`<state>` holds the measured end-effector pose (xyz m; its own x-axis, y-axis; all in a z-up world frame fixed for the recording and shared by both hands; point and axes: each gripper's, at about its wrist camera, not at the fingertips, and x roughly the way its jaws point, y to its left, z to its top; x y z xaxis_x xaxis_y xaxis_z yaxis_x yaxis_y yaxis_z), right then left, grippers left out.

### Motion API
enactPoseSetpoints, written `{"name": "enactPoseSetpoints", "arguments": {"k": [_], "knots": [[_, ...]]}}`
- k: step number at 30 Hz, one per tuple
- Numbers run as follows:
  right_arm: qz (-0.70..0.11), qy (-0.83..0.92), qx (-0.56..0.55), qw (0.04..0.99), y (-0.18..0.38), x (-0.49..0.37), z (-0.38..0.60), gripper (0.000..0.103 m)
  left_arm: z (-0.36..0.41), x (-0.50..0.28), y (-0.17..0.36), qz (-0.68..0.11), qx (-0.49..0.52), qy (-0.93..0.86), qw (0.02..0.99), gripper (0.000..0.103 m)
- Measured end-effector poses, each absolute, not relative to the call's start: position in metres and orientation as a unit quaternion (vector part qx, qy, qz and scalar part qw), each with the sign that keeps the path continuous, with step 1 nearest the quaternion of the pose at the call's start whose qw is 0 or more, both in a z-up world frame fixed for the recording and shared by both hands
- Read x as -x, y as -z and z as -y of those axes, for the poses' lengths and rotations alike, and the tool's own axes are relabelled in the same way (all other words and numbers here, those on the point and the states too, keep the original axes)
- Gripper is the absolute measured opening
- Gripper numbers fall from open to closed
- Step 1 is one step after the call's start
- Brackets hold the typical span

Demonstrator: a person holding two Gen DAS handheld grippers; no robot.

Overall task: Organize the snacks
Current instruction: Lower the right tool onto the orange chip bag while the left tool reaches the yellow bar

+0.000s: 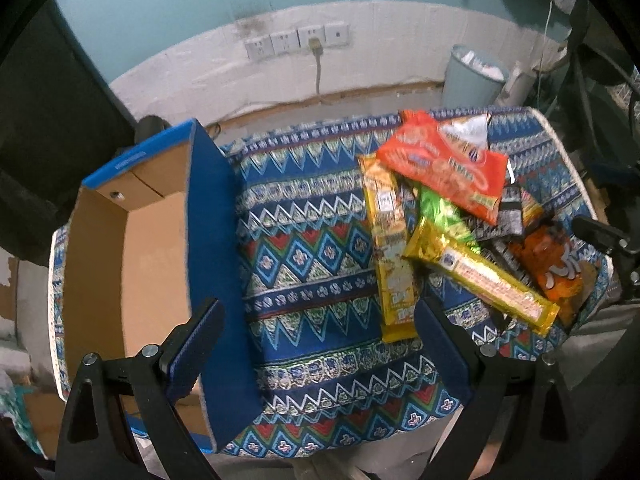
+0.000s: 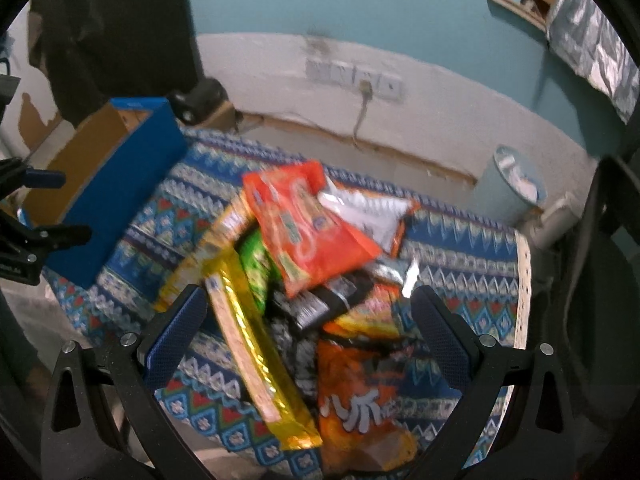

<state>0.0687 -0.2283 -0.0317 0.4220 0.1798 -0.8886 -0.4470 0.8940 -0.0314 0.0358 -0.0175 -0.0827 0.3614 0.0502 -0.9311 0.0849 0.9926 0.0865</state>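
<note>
A pile of snack packets lies on a patterned blue cloth (image 1: 312, 264). It holds a large red-orange bag (image 1: 444, 160) (image 2: 308, 232), two long yellow bars (image 1: 390, 256) (image 1: 488, 276) (image 2: 256, 356), a green packet (image 1: 444, 216) (image 2: 254, 264), dark wrappers (image 2: 320, 304) and an orange chip bag (image 1: 560, 268) (image 2: 356, 396). An open blue cardboard box (image 1: 152, 264) (image 2: 116, 184) stands at the left, with nothing seen inside. My left gripper (image 1: 320, 324) is open, empty, above the cloth between box and pile. My right gripper (image 2: 312, 312) is open, empty, over the pile's near side.
A light blue waste bin (image 1: 472, 80) (image 2: 512, 188) stands on the floor behind the table at the right. Wall sockets (image 1: 296, 40) with a plugged cable are on the white wall. The table's right edge (image 2: 524, 288) is near the pile. A dark chair (image 1: 600, 80) stands far right.
</note>
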Motion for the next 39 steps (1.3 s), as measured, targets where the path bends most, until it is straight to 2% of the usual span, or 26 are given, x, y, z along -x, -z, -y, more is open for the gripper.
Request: {"name": "enactPoseSetpoints", "arguments": {"k": [10,28,31,32,33,34,36,37,39], "knots": [[-0.586,-0.145,0.089,0.792,0.078,-0.081,0.274,0.1,0.05,-0.057,0.131,-0.618,-0.048,0.015,0.784,0.096],[-0.667,-0.134,0.142,0.719,0.149,-0.069,0.288,0.099,0.071,-0.087,0.192,-0.641,-0.08,-0.01,0.763,0.096],[-0.676,-0.135,0.152,0.708,0.158,-0.069,0.285,0.092,0.071,-0.095,0.202,-0.644,-0.077,-0.011,0.761,0.096],[-0.678,-0.135,0.153,0.706,0.16,-0.069,0.285,0.091,0.071,-0.097,0.204,-0.644,-0.076,-0.011,0.762,0.093],[-0.679,-0.136,0.153,0.705,0.163,-0.069,0.285,0.09,0.071,-0.099,0.206,-0.642,-0.073,-0.008,0.763,0.085],[-0.68,-0.137,0.153,0.704,0.166,-0.068,0.285,0.085,0.071,-0.101,0.208,-0.642,-0.068,-0.002,0.763,0.08],[-0.684,-0.137,0.154,0.7,0.172,-0.068,0.284,0.08,0.069,-0.104,0.211,-0.647,-0.059,0.004,0.761,0.056],[-0.684,-0.137,0.154,0.7,0.175,-0.067,0.283,0.079,0.067,-0.106,0.212,-0.648,-0.051,0.009,0.76,0.051],[-0.682,-0.138,0.152,0.702,0.177,-0.066,0.283,0.067,0.066,-0.105,0.21,-0.643,-0.047,0.011,0.764,0.038]]}}
